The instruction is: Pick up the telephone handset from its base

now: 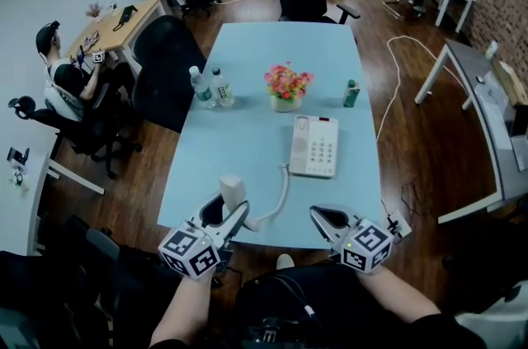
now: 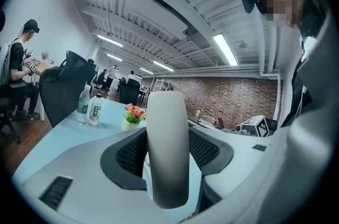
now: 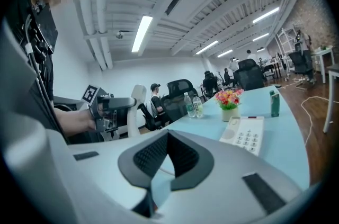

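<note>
The white telephone base (image 1: 314, 145) with its keypad lies on the light blue table (image 1: 247, 141), right of centre; it also shows in the right gripper view as the base (image 3: 244, 134). The white handset (image 1: 233, 195) is off the base, held upright above the table's near edge. My left gripper (image 1: 226, 215) is shut on the handset (image 2: 167, 149), which fills the gap between its dark pads. A curly cord (image 1: 280, 195) runs from the handset to the base. My right gripper (image 1: 328, 218) hovers at the near edge, below the base, shut with nothing in it.
A pot of flowers (image 1: 286, 85), two water bottles (image 1: 210, 87) and a green bottle (image 1: 351, 93) stand beyond the phone. Black office chairs (image 1: 169, 67) ring the table. A person (image 1: 66, 83) sits at a desk on the left. Cables (image 1: 396, 67) trail on the wooden floor.
</note>
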A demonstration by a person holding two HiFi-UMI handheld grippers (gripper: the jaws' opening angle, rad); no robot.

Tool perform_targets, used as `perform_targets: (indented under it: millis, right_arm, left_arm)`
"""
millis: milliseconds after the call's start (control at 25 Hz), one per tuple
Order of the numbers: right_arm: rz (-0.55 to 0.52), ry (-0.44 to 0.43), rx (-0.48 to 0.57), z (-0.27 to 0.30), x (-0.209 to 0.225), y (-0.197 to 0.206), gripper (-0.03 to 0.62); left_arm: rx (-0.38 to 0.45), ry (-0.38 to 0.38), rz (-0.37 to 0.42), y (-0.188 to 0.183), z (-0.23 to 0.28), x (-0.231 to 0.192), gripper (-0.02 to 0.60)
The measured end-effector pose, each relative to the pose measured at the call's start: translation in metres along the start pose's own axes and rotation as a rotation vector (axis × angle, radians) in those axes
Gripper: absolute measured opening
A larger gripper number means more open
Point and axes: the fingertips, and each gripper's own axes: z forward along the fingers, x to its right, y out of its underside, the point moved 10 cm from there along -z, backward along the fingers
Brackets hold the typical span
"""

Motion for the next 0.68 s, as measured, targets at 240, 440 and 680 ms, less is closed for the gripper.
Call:
perform_targets:
  millis: [240, 440, 680]
  right_arm:
    - [-0.003, 0.000, 0.001, -0.006, -0.001, 0.000, 0.016]
    - [-0.012, -0.007, 0.002, -0.008, -0.004, -0.001, 0.017]
    - [-0.011, -0.002, 0.010, -0.013, -0.004, 0.002, 0.016]
  left_arm:
    - [0.007, 0.002, 0.002, -0.001, 0.003, 0.002, 0.235]
    - [0.003, -0.007, -0.009, 0.002, 0.004, 0.000, 0.233]
    - [-0.011, -0.007, -0.005, 0.005, 0.006, 0.004, 0.235]
